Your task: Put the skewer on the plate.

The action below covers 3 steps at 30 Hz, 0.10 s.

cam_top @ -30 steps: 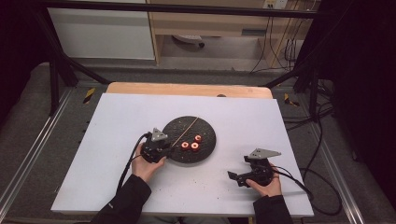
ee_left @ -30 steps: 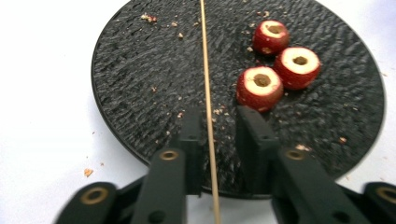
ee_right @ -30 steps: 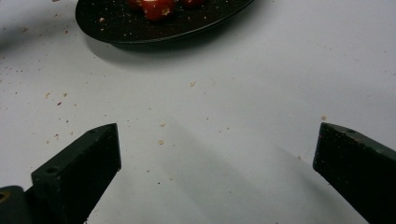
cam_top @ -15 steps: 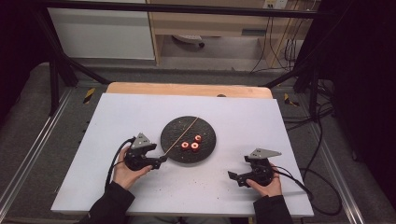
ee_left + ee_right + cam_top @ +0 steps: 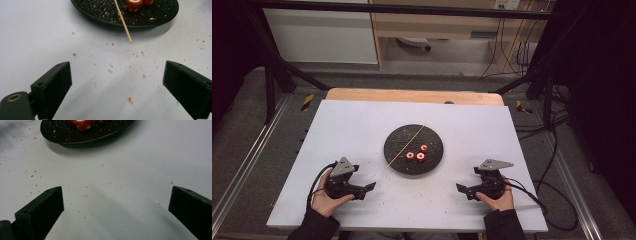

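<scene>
A round black plate [image 5: 399, 139] lies in the middle of the white table. On it rest three red ring-shaped pieces [image 5: 417, 154] and a thin wooden skewer [image 5: 404, 145] whose near end juts over the plate's rim. In the left gripper view the skewer [image 5: 122, 20] and a red piece [image 5: 134, 5] sit ahead of the jaws. My left gripper [image 5: 370, 187] rests open near the table's front left, nothing between its jaws. My right gripper [image 5: 460, 189] rests open at the front right. The plate's rim [image 5: 75, 142] and a red piece [image 5: 83, 125] show in the right gripper view.
Crumbs [image 5: 130, 100] are scattered on the white table top [image 5: 352, 125] between the plate and the grippers. A wooden strip [image 5: 412, 95] runs along the table's far edge. Black frame legs and cables [image 5: 557, 200] stand to the sides.
My left gripper has drawn back from the plate's left rim toward the front left of the table, away from the skewer. The right gripper has stayed in place.
</scene>
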Tool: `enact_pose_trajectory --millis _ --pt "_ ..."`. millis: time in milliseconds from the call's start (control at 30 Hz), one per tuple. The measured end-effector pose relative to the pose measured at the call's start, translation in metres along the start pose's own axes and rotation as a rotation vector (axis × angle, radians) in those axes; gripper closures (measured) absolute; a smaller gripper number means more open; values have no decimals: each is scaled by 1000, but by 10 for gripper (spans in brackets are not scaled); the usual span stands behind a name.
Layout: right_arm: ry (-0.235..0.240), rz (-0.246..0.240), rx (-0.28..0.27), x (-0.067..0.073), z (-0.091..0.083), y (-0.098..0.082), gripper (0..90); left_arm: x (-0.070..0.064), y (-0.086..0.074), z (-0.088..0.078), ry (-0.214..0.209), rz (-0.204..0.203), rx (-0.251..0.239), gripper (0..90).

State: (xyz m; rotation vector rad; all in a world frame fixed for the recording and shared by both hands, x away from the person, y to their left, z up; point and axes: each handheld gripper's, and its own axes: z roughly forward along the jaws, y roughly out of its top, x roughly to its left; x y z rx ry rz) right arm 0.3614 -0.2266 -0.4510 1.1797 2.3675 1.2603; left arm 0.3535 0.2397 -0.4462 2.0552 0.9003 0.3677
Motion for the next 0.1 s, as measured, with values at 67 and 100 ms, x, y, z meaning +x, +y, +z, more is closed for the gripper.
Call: enact_pose_trajectory --millis 67,100 --pt "2 -1 -2 0 0 0 8 1 -3 -1 3 1 7 67" --pt "2 -2 -3 0 0 0 8 1 -3 -1 3 1 7 64"
